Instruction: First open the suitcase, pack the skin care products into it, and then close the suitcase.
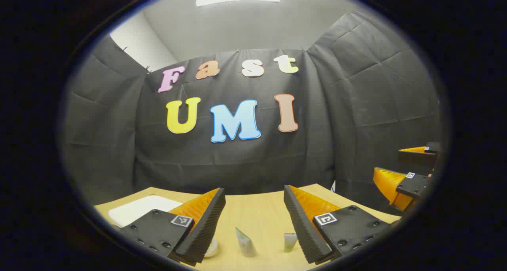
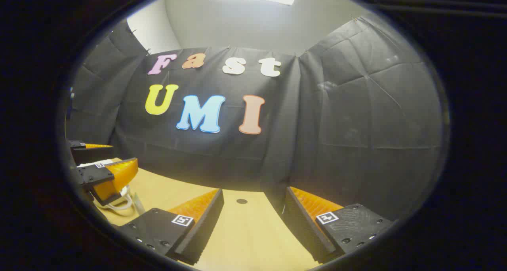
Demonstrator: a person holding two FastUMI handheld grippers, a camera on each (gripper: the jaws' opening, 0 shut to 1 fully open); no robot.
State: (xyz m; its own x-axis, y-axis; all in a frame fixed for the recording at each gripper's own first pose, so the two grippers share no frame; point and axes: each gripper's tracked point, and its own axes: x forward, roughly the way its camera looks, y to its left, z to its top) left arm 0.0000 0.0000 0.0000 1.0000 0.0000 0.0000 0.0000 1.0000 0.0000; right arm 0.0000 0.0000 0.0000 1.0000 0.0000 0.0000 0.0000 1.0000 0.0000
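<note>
My left gripper [image 1: 253, 195] stands open above the wooden table [image 1: 257, 215], nothing between its fingers. Below it lie two small silvery tubes [image 1: 245, 242] [image 1: 290, 241] and a round white jar [image 1: 212, 247], partly hidden by the left finger. A flat white rectangular thing [image 1: 144, 209] lies at the table's far left; I cannot tell whether it is the suitcase. My right gripper [image 2: 254, 193] is open and empty over bare table [image 2: 245, 231]. It also appears at the right edge of the left gripper view as the right gripper [image 1: 402, 166], raised and open.
The black cloth wall stands close behind the table's far edge. In the right gripper view, the left gripper [image 2: 111, 159] sits at the left edge above a whitish object [image 2: 119, 201] and a tube [image 2: 138, 203]. A small dark round hole [image 2: 241, 201] marks the tabletop.
</note>
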